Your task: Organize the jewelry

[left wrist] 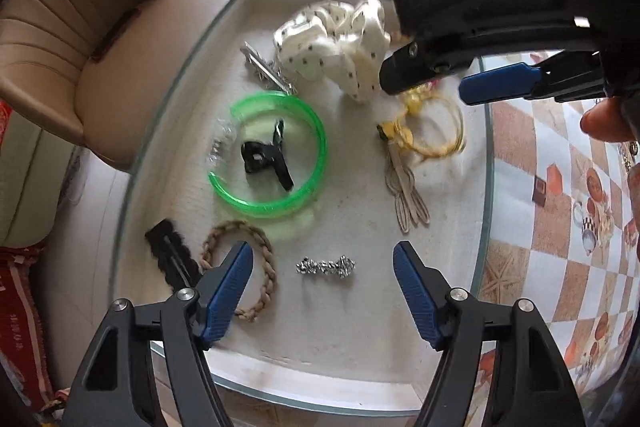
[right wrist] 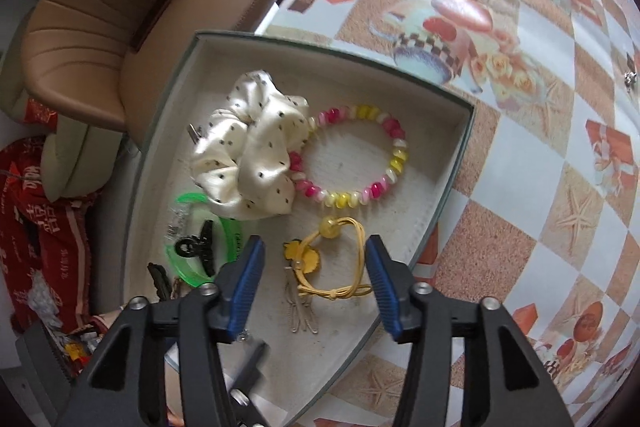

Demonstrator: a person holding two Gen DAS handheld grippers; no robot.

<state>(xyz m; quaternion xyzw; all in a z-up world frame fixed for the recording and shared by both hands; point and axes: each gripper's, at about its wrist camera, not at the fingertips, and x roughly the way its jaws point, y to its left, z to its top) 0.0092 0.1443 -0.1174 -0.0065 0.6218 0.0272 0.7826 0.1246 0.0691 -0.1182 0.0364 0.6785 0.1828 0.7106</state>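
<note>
A grey-rimmed tray point(left wrist: 486, 187) lined in off-white holds the jewelry. My left gripper point(left wrist: 322, 255) hangs open over its near part, with a silver rhinestone clip point(left wrist: 326, 267) lying on the lining between its blue pads, untouched. My right gripper point(right wrist: 315, 247) is open above a yellow hair tie point(right wrist: 332, 267) with a duck charm, which rests on the tray. That same gripper point(left wrist: 426, 87) shows at the upper right of the left wrist view. Also in the tray are a green bangle point(left wrist: 316, 155) around a black claw clip point(left wrist: 264, 159), a dotted scrunchie point(right wrist: 248, 163) and a bead bracelet point(right wrist: 392, 155).
A braided hair tie point(left wrist: 264, 251), a black fuzzy clip point(left wrist: 168, 251) and beige snap clips point(left wrist: 408, 195) lie in the tray too. The tray sits on a checked tablecloth point(right wrist: 540, 187). A beige chair point(left wrist: 80, 27) stands beyond it, with red fabric point(right wrist: 40, 227) beside.
</note>
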